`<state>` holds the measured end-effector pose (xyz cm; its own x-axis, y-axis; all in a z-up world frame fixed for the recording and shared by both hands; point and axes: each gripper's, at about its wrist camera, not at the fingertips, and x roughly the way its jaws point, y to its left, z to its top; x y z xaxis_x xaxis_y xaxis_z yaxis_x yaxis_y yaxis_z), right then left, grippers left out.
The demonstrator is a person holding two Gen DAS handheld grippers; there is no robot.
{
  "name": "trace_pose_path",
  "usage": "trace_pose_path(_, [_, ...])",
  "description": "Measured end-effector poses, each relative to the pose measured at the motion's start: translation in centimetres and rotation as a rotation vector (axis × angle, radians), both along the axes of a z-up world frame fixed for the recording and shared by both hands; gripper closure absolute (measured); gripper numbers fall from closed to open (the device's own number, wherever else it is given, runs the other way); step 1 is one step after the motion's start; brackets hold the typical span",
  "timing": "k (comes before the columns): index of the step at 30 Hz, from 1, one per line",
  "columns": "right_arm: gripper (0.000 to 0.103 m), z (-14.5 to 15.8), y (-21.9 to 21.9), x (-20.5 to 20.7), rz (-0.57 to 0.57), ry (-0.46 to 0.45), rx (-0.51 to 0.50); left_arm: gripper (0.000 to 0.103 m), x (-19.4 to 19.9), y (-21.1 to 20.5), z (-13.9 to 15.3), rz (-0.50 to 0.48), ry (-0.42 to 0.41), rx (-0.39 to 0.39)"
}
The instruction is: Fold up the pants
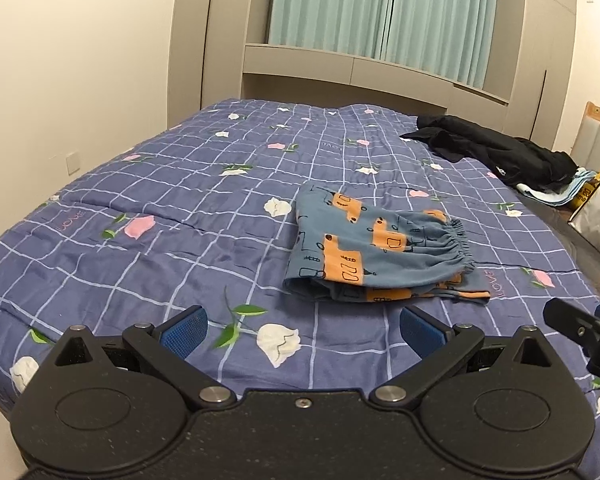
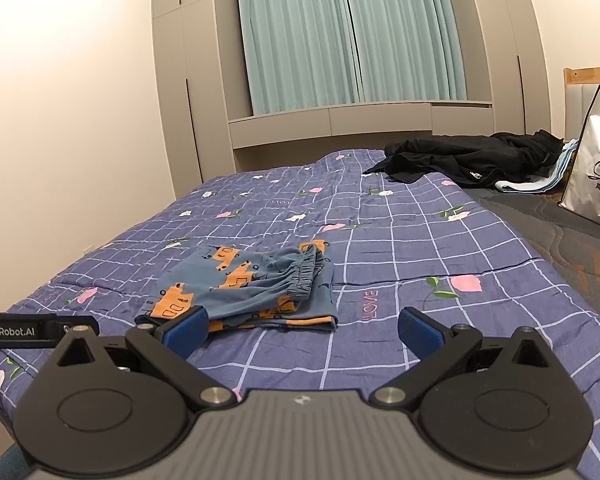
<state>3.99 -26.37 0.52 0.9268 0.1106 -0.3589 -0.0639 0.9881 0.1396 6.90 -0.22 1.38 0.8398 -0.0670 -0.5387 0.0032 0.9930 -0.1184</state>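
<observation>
Bed (image 1: pixel 100 264): blue checked quilt with pink and white flowers, the word "LOVE" stitched into it in several squares, one just ahead of the right gripper (image 2: pixel 302 330) between its fingers.

Curtain (image 2: pixel 352 36): pale green, drawn, far ahead of both grippers, cabinets either side.

Black clothes (image 1: pixel 496 152): heap at the far right of the bed, well beyond the jaws; small white logo, unreadable.

White bag (image 2: pixel 596 160): far right, dark script starting "Si", rest cut off; characters beneath not legible.

Pants (image 1: pixel 376 248): blue with orange vehicle print, folded into a compact stack, lying flat on the quilt, elastic waistband toward the right. In the left wrist view they lie ahead of the left gripper (image 1: pixel 304 330), offset toward its right finger, apart from both pads. In the right wrist view they lie ahead and left; the left finger overlaps their near edge, contact cannot be told.

Left gripper: jaws spread wide, nothing between. Its side bar, seen from the right wrist view, reads "GenRobot.AI".

Right gripper: jaws spread wide, only quilt between.
</observation>
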Motion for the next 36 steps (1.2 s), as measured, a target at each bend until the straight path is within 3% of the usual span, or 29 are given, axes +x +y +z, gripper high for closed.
trace_pose_path(36, [0.000, -1.6, 0.6, 3.4, 0.010, 0.071, -0.012, 0.001, 3.2, 0.0, -1.5, -0.011, 0.051, 0.018])
